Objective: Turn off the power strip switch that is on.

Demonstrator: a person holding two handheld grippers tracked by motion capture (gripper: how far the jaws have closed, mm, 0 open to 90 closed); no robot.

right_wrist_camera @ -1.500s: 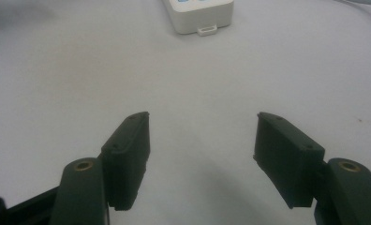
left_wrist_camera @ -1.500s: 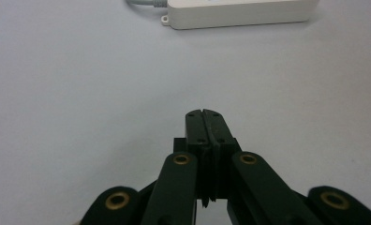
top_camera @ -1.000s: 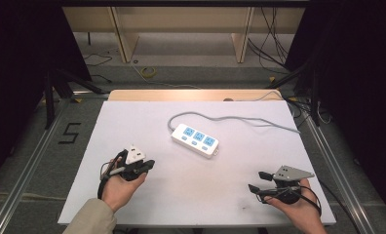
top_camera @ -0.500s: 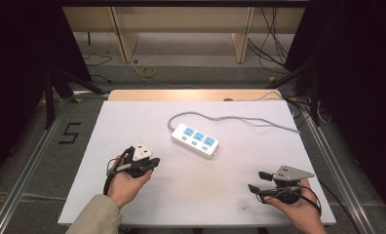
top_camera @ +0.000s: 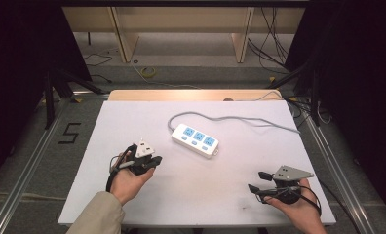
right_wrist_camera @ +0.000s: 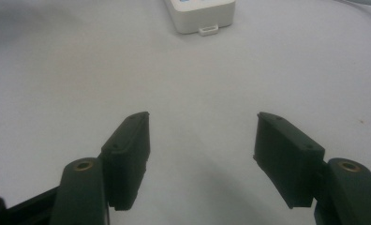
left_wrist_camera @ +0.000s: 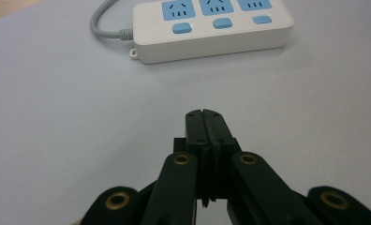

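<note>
A white power strip (top_camera: pixel 195 140) with three blue sockets lies near the middle of the white table (top_camera: pixel 230 195), its grey cable (top_camera: pixel 240 118) curving off to the right. My left gripper (top_camera: pixel 154 160) sits left of the strip and points toward it. In the left gripper view its jaws (left_wrist_camera: pixel 206 124) are pressed together with nothing between them, and the power strip (left_wrist_camera: pixel 211 26) lies ahead. My right gripper (top_camera: pixel 256 181) rests at the table's front right, open and empty. In the right gripper view its jaws (right_wrist_camera: pixel 202 136) stand wide apart over bare table, with an end of the strip (right_wrist_camera: pixel 200 14) at the top.
The table's far edge is a wooden strip (top_camera: pixel 191 94). Beyond it stand wooden legs (top_camera: pixel 123 34) and loose cables (top_camera: pixel 279 39) on the floor. A "5" mark (top_camera: pixel 70 132) is on the floor to the left. Metal rails (top_camera: pixel 327 161) flank the table.
My left gripper has shifted slightly right and forward toward the power strip. The right gripper has stayed put.
</note>
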